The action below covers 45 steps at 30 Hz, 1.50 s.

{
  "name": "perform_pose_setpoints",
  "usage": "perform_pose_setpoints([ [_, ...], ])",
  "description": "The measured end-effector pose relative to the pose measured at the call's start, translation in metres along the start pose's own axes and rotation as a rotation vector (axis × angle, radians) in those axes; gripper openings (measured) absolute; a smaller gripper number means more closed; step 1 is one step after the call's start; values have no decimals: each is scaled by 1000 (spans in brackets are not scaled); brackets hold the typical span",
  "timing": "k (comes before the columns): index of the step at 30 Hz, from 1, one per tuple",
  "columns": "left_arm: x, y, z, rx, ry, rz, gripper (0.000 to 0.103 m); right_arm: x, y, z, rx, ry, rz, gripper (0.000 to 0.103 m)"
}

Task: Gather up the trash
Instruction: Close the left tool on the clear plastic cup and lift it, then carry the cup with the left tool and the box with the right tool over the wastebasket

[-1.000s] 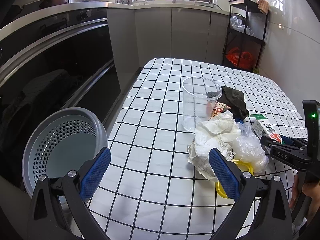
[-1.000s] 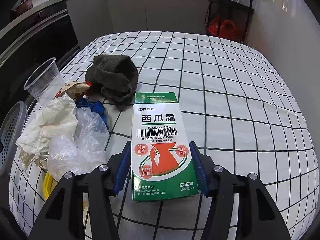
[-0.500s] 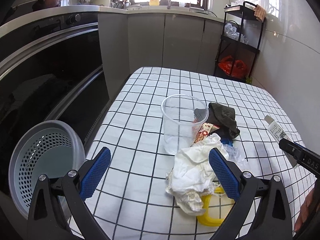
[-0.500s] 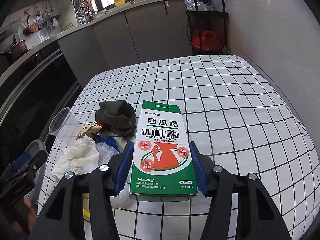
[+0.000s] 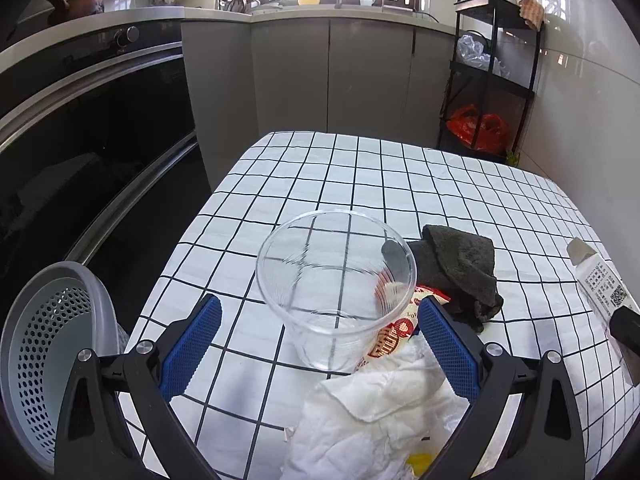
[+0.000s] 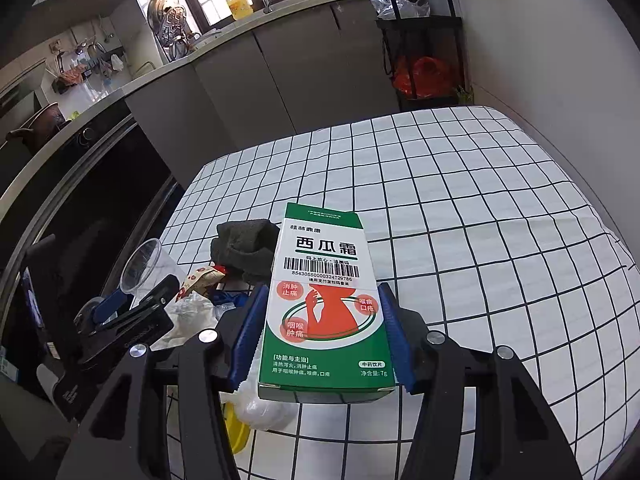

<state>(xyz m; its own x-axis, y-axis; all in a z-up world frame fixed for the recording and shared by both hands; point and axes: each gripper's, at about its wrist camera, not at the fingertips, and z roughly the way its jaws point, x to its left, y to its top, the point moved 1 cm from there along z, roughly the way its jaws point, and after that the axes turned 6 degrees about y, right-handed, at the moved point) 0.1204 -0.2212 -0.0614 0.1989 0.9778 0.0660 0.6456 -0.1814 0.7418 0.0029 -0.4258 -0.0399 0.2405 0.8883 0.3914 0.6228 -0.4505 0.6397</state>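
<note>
My right gripper (image 6: 322, 334) is shut on a green and white medicine box (image 6: 325, 300) and holds it above the checked tablecloth (image 6: 460, 208); the box also shows at the right edge of the left wrist view (image 5: 600, 280). My left gripper (image 5: 318, 344) is open, its blue pads on either side of a clear plastic cup (image 5: 336, 284) that stands upright on the table. Crumpled white tissue (image 5: 380, 412), a red snack wrapper (image 5: 394, 332), a dark cloth (image 5: 460, 272) and something yellow (image 5: 420, 460) lie by the cup.
A grey perforated bin (image 5: 48, 352) stands beside the table's left edge. A black oven front (image 5: 92, 152) and grey cabinets (image 5: 328, 80) lie beyond. A black rack (image 5: 492, 76) holding a red bag stands at the back right by the wall.
My left gripper moved forward so the cup now sits between its pads. My right gripper lifted the box higher and drew back from the table.
</note>
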Motion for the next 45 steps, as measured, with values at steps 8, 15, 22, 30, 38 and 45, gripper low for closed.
perform_pose_setpoints([
  [8, 2, 6, 6, 21, -15, -13, 59, 6, 0, 3, 13, 19, -11, 54],
  [15, 24, 14, -14, -9, -11, -43, 57, 14, -2, 4, 20, 34, -21, 54],
  [22, 67, 10, -64, -43, 49, -38, 57, 29, -4, -2, 3, 38, -48, 54],
  [30, 126, -36, -116, -16, 78, -45, 57, 69, -16, -27, -38, 65, -63, 54],
  [38, 184, -63, -177, -54, 61, -67, 57, 143, -48, -60, -48, 82, -127, 54],
  [45, 226, -62, -208, -94, 115, -82, 57, 203, -64, -78, -50, 122, -208, 54],
])
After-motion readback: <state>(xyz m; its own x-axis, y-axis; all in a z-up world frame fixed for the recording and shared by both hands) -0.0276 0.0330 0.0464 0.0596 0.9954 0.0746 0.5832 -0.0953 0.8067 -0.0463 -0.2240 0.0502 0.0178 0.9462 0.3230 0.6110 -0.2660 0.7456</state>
